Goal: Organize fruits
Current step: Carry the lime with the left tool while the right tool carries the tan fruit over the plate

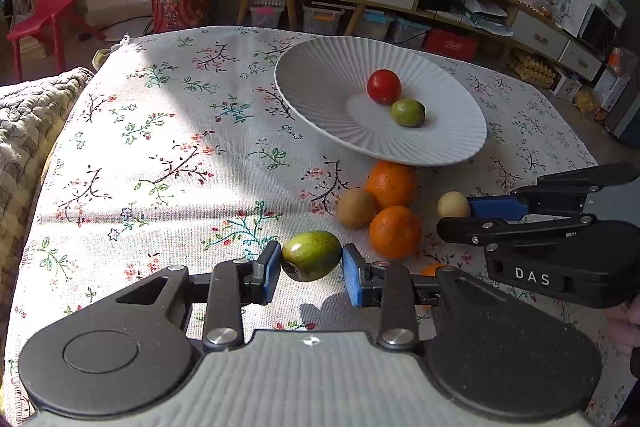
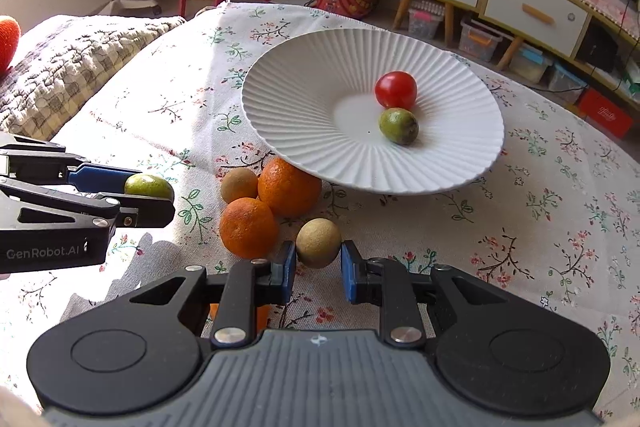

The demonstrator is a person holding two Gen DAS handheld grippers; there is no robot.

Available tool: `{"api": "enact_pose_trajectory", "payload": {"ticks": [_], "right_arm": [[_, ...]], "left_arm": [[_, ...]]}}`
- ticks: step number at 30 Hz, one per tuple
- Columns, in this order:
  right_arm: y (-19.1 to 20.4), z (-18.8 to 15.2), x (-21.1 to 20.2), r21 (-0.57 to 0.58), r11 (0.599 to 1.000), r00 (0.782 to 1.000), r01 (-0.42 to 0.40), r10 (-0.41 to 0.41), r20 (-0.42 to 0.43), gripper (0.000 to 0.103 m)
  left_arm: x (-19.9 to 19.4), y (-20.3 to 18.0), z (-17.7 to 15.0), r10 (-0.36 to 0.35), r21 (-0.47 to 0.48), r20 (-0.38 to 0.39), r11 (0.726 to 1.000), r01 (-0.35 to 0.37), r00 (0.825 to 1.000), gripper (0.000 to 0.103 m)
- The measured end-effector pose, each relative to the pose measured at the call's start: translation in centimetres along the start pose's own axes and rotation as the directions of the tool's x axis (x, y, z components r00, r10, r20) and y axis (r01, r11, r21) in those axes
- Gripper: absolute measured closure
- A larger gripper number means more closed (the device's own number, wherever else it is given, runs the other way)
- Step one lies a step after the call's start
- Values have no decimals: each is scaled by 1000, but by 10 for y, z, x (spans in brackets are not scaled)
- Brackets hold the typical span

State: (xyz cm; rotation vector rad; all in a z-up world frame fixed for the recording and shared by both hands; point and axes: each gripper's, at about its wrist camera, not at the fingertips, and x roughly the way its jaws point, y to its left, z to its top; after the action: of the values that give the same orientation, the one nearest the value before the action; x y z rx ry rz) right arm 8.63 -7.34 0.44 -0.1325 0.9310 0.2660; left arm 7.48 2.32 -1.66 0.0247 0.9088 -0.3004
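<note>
Two hand-held grippers work over a table covered by a floral cloth (image 1: 168,131), each carrying one fruit toward a ribbed white plate (image 2: 304,131). The left gripper (image 1: 311,265) has its blue pads pressed on both ends of a green oval fruit (image 1: 311,255), which appears lifted clear of the cloth to judge by the shadow below it. The right gripper (image 2: 319,267) has its pads set close on either side of a small tan round fruit (image 2: 319,243); contact looks likely, but whether the fruit is already raised cannot be told. The plate holds a red tomato (image 2: 395,90) touching a small green fruit (image 2: 398,126), and its near rim rests tilted on a large orange (image 2: 289,187). Beside that orange lie a second orange (image 2: 248,227) and a brown kiwi-like fruit (image 2: 239,185), the three touching; a further orange item shows partly hidden beneath the right gripper. The step in hand is judged to be transfer to the plate. To do it well, each fruit should be carried high enough to clear the raised near rim, lowered onto bare plate away from the two fruits there, and released close to the surface, since round fruit may roll down the tilt. The grippers, near one another, are best advanced one at a time.
</note>
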Motion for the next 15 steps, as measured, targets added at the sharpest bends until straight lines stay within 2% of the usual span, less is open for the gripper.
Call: {"api": "enact_pose_trajectory", "payload": {"ticks": [15], "right_arm": [[-21, 12, -21, 79, 997, 998, 2, -6, 62, 81]], "left_arm": [[-8, -4, 19, -4, -11, 67, 1000, 5, 998, 87]]}}
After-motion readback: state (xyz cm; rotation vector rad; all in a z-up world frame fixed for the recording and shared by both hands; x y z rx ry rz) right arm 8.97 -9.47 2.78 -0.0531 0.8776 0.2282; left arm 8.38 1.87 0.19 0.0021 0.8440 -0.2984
